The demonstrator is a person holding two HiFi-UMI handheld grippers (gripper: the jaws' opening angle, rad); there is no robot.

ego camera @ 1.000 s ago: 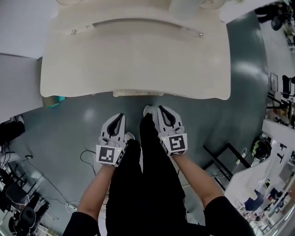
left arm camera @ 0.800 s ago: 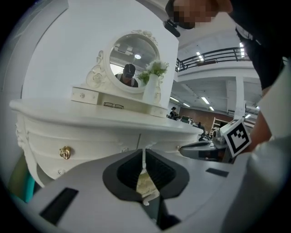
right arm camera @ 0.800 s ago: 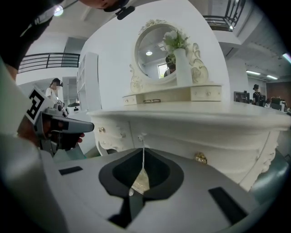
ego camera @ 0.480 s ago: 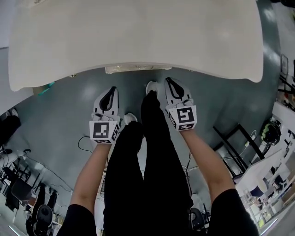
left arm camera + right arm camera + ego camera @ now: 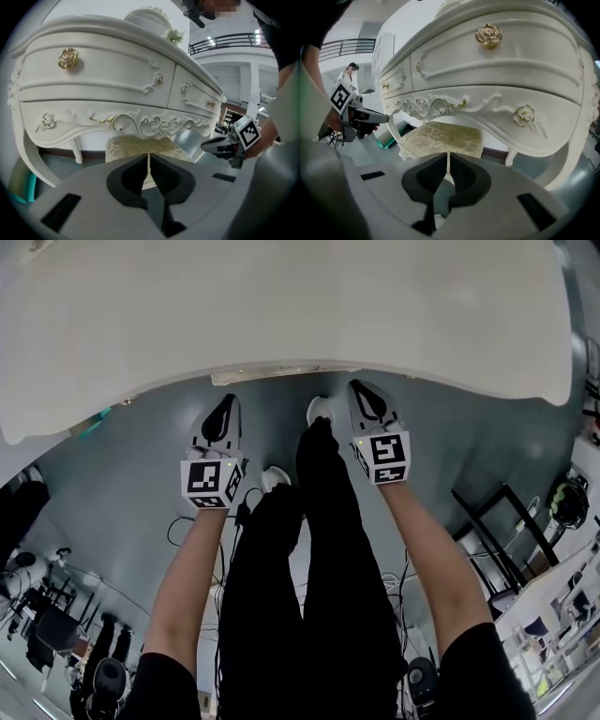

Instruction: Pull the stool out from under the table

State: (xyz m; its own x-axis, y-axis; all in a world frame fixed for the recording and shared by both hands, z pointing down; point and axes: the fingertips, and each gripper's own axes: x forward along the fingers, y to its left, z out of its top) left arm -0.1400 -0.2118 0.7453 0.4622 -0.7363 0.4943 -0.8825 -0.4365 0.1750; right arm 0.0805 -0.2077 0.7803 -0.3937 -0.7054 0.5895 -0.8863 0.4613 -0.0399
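Note:
A cream upholstered stool (image 5: 443, 138) stands tucked under the ornate white dressing table (image 5: 497, 79); its seat (image 5: 140, 144) also shows in the left gripper view, and its front edge (image 5: 281, 377) peeks from beneath the tabletop (image 5: 281, 306) in the head view. My left gripper (image 5: 223, 418) and right gripper (image 5: 368, 401) hang side by side in front of the table, both shut and empty, a short way short of the stool. In each gripper view the jaws stand together, the left gripper (image 5: 149, 165) and the right gripper (image 5: 448, 164) pointing at the seat.
Gold rose knobs (image 5: 489, 35) sit on the table's drawers, and curved white legs (image 5: 574, 154) flank the stool. My black-trousered legs (image 5: 300, 559) stand between the grippers. Cables lie on the grey floor (image 5: 122, 493); a black frame (image 5: 497, 540) stands at right.
Both grippers have sunk lower in front of the table, staying shut. The head view has dropped and moved closer, so the tabletop now fills the upper frame.

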